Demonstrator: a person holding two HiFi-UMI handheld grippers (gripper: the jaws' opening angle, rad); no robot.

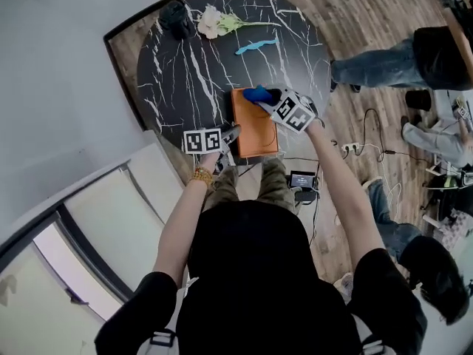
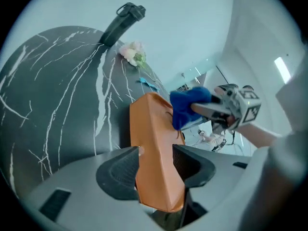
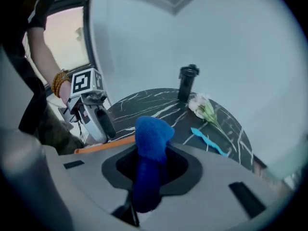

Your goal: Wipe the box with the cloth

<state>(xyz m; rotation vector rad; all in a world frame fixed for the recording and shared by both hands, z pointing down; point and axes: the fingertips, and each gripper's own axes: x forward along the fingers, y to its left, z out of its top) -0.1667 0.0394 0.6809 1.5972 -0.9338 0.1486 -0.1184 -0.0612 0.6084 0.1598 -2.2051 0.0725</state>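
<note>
Wiping in hand: left claw (image 2: 155, 152) clamps the orange box (image 2: 151, 119); right claw (image 3: 151, 154), clamped on the blue cloth (image 3: 153, 131), should sweep its top next.

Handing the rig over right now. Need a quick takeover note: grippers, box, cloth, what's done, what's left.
Left gripper: shut on the near end of the orange box, with a pad against each face.
Right gripper: shut on the blue cloth.
Box: at the near edge of the black marble table. The cloth sits at the box's far end.
Done: box steadied, cloth brought to it.
Left: wipe along the box towards the left gripper. The pictures do not show how much has been wiped so far.
</note>
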